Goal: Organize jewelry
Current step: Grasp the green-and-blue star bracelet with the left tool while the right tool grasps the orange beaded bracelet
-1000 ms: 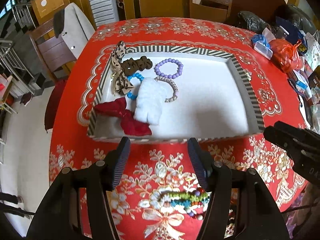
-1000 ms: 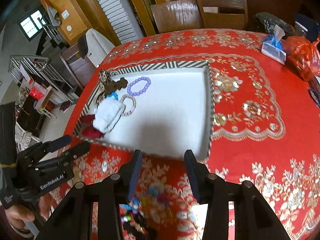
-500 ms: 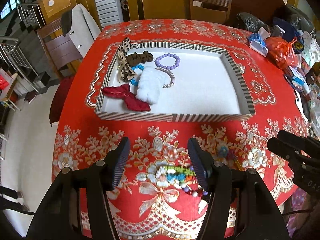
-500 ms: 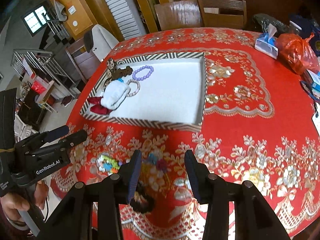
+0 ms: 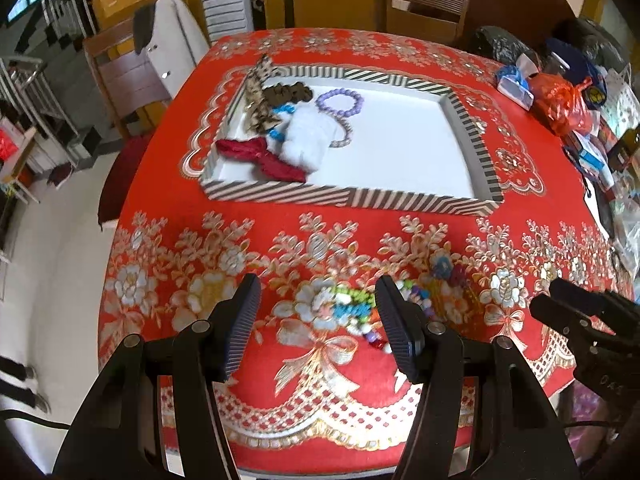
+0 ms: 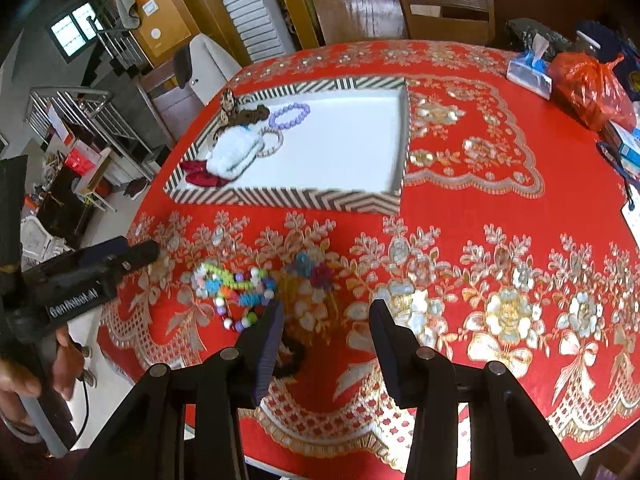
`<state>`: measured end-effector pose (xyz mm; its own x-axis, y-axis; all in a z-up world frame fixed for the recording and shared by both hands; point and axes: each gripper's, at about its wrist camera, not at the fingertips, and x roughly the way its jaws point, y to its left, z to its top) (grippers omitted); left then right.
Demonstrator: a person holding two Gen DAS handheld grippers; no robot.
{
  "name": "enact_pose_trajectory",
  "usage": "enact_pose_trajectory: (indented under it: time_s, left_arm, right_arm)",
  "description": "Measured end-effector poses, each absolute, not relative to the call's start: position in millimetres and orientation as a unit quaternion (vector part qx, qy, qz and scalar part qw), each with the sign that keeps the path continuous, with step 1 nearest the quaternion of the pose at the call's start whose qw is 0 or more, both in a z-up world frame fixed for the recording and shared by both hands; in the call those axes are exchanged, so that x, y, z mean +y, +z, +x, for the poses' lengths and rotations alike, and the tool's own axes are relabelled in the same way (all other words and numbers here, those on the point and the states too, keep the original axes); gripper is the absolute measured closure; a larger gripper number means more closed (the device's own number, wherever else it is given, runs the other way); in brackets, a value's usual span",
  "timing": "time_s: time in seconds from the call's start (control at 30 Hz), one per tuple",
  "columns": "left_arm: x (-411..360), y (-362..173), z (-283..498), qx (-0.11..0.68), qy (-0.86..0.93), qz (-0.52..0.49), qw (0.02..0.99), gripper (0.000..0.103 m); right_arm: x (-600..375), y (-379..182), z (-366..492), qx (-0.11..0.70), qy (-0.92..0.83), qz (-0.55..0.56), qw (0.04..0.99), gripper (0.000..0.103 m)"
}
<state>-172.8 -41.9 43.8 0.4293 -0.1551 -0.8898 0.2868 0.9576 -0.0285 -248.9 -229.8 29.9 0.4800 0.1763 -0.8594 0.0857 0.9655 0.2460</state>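
A striped-rim white tray [image 5: 348,199] [image 6: 288,197] sits mid-table. Its left part holds a purple bead bracelet [image 5: 341,102] [image 6: 289,116], a white fluffy piece [image 5: 307,140], a red bow [image 5: 260,154], a brown scrunchie [image 5: 289,94] and a leopard bow. A pile of colourful bead bracelets [image 5: 354,308] [image 6: 236,286] and knitted flower ties [image 6: 310,272] lies on the red cloth near the front edge. My left gripper [image 5: 316,316] is open above that pile. My right gripper [image 6: 326,328] is open, just right of the pile, with a dark scrunchie [image 6: 290,356] beside its left finger.
The round table has a red floral cloth [image 6: 500,240]. A red plastic bag [image 5: 560,100] [image 6: 588,84], a tissue pack [image 6: 528,74] and clutter stand at the right side. Wooden chairs [image 5: 424,4] stand behind the table; a white chair stands at the left.
Both grippers have pulled back from the tray toward the table's front edge. The bead pile now lies ahead of the fingers. Both stay open.
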Motion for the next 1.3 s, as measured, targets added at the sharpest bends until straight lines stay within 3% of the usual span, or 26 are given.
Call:
enact_pose_trajectory:
  time_s: [0.5, 1.3]
  left_arm:
    - [18.2, 24.7, -179.1, 0.553, -0.096, 0.000, 0.827, 0.044]
    - [-19.8, -23.2, -147.3, 0.604, -0.152, 0.019, 0.782, 0.044]
  right_arm:
    - [-230.4, -1.3, -264.1, 0.537, 0.030, 0.138, 0.832, 0.061]
    - [-223.9, -18.4, -232.0, 0.540, 0.030, 0.133, 0.830, 0.061]
